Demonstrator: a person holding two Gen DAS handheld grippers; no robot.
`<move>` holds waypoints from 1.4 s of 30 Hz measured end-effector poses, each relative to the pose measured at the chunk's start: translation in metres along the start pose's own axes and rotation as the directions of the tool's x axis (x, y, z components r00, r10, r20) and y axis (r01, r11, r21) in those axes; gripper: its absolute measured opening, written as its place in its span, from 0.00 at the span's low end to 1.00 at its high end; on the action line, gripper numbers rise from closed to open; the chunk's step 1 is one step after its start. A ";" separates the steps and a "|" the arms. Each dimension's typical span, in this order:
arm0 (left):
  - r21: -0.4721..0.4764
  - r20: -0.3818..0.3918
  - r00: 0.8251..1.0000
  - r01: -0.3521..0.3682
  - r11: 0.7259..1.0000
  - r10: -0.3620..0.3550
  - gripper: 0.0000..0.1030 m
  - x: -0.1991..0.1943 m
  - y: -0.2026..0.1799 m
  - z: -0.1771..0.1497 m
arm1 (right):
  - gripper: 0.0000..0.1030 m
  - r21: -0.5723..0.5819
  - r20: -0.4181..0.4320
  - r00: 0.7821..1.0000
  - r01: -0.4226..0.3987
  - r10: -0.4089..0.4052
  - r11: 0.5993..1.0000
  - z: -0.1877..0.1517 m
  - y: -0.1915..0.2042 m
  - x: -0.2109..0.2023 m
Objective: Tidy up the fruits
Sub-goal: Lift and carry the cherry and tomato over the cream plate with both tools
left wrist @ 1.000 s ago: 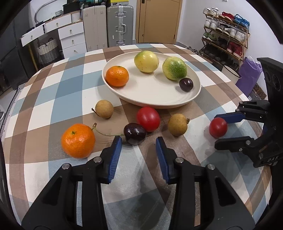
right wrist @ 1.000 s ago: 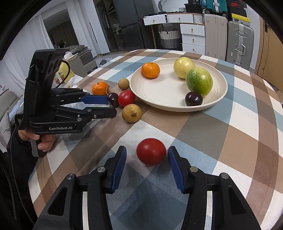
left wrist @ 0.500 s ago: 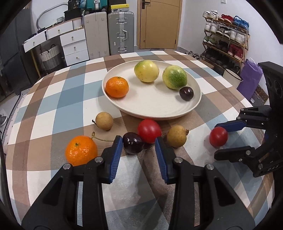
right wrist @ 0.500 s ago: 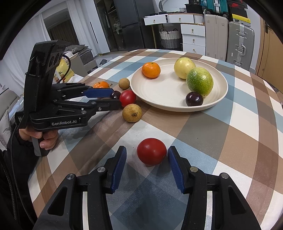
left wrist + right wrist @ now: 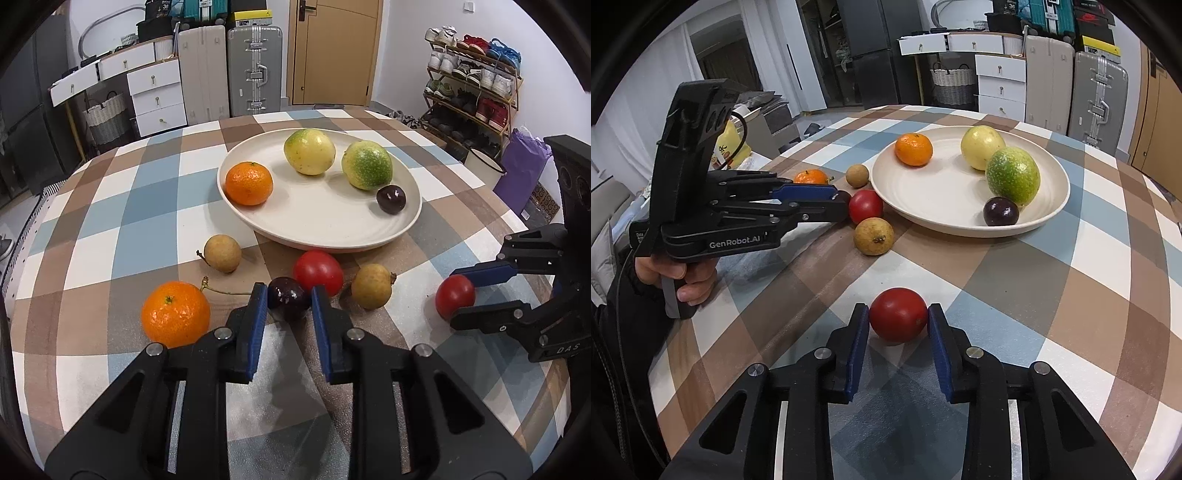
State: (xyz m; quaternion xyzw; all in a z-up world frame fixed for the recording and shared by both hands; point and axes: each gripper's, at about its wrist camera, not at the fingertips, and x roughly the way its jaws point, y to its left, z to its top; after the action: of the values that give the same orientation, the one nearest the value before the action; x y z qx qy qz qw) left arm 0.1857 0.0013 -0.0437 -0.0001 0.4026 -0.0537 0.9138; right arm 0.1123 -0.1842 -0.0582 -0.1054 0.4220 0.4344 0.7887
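Note:
My left gripper (image 5: pixel 289 291) is shut on a dark cherry (image 5: pixel 288 301) with a long stem, on the checked tablecloth just in front of the cream plate (image 5: pixel 332 236). A red tomato (image 5: pixel 318 271) sits right behind the cherry. The jaws of my right gripper (image 5: pixel 895 314) are closing, and both blue pads touch a second red tomato (image 5: pixel 898 314) that rests on the cloth. The plate holds an orange (image 5: pixel 249 182), a yellow fruit (image 5: pixel 309 150), a green fruit (image 5: pixel 366 165) and a dark plum (image 5: pixel 390 199).
Loose on the cloth lie an orange (image 5: pixel 175 314) left of my left gripper and two brown longans (image 5: pixel 222 253) (image 5: pixel 371 286). A person's hand (image 5: pixel 683 277) grips the left handle. Suitcases, drawers and a shoe rack stand beyond the round table's edge.
Both pairs of jaws have narrowed: the left onto the dark cherry, the right onto the lone red tomato. Neither fruit has left the cloth.

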 end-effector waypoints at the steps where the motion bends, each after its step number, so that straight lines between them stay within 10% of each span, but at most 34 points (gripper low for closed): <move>1: 0.002 0.003 1.000 0.002 1.000 -0.002 0.21 -0.001 0.000 0.000 | 0.32 -0.003 0.003 1.000 -0.004 0.004 1.000 0.000 0.001 0.000; 42: 0.019 0.188 0.977 0.098 0.995 -0.100 0.21 -0.050 -0.016 0.022 | 0.32 0.164 0.208 0.978 -0.013 -0.022 0.986 0.023 -0.023 -0.028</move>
State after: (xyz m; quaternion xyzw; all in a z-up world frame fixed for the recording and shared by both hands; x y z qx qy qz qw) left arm 0.1661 -0.0109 0.0087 -0.0205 0.3134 -0.1008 0.9440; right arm 0.1360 -0.2030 -0.0273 0.0055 0.3710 0.4049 0.8357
